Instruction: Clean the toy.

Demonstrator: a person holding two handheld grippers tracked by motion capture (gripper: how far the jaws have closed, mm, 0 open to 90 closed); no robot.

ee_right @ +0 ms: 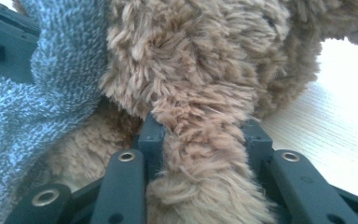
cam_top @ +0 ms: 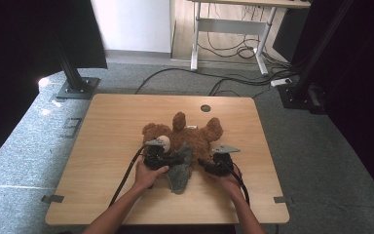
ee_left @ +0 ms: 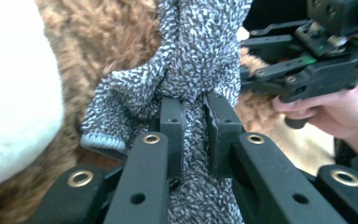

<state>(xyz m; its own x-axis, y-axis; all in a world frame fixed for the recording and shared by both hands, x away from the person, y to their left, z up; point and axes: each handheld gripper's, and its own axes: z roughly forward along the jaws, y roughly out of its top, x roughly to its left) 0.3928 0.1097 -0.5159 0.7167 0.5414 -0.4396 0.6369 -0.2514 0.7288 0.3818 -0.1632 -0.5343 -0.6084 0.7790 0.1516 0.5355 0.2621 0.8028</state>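
Note:
A brown plush teddy bear lies in the middle of the wooden table. A grey knitted garment drapes over its near side. My left gripper is shut on a bunched fold of the grey knit, which is squeezed between the pads. The bear's brown fur and a white plush patch lie to its left. My right gripper has its jaws closed around a furry limb of the bear, with fur packed between the pads. The knit lies left of that limb.
A round cable hole sits near the table's far edge. Beyond the table stand a white desk frame, loose floor cables and black stand bases. Each gripper's cable trails toward the near table edge.

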